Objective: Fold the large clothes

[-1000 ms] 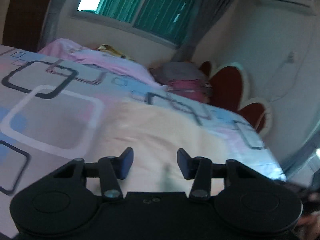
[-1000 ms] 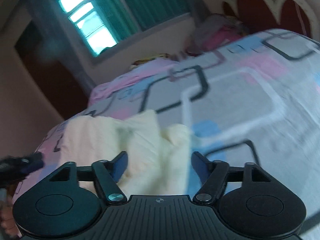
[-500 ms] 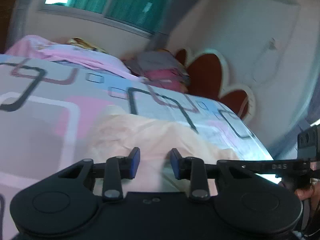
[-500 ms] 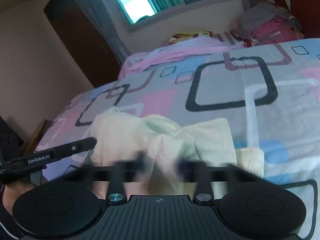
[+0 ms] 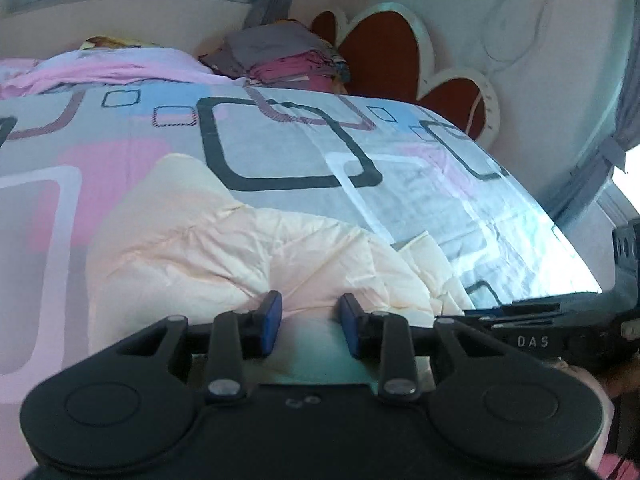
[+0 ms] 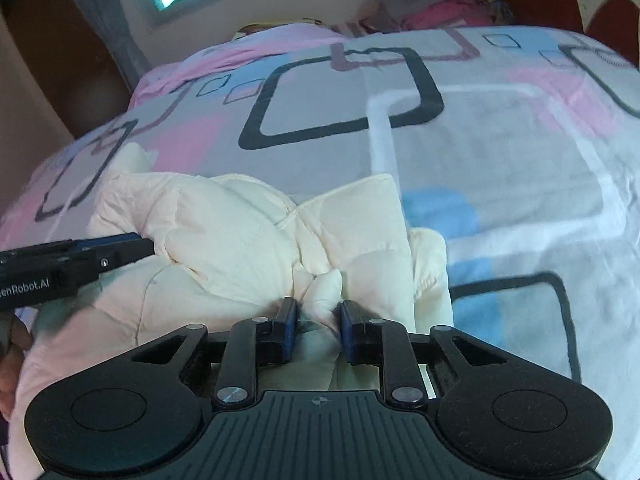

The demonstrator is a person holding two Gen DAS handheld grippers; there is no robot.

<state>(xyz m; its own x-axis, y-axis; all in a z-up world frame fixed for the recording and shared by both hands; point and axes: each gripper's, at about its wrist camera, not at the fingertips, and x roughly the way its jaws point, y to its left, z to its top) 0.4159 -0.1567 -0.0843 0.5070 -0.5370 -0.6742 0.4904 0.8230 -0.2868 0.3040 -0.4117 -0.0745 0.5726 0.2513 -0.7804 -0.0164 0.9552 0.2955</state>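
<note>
A cream padded jacket (image 5: pixel 240 248) lies bunched on the patterned bedsheet (image 5: pixel 280 152); it also shows in the right wrist view (image 6: pixel 240 236). My left gripper (image 5: pixel 310 320) sits low over the jacket's near edge, its jaws partly closed with jacket fabric between them. My right gripper (image 6: pixel 318 322) is closed on a fold of the jacket, which bulges up between the blue pads. Each gripper shows from the side in the other's view: the right one (image 5: pixel 532 332) and the left one (image 6: pixel 72 264).
The bedsheet (image 6: pixel 500 140) has pink, blue and black square outlines. A stack of folded clothes (image 5: pixel 288 56) and a pink blanket (image 5: pixel 104 68) lie at the far end by the red headboard (image 5: pixel 384 48). The bed's right edge (image 5: pixel 576 256) drops off near the wall.
Both grippers have dropped down and forward onto the jacket. The right gripper's jaws have closed from wide open onto a fold. The left jaws have narrowed around the fabric.
</note>
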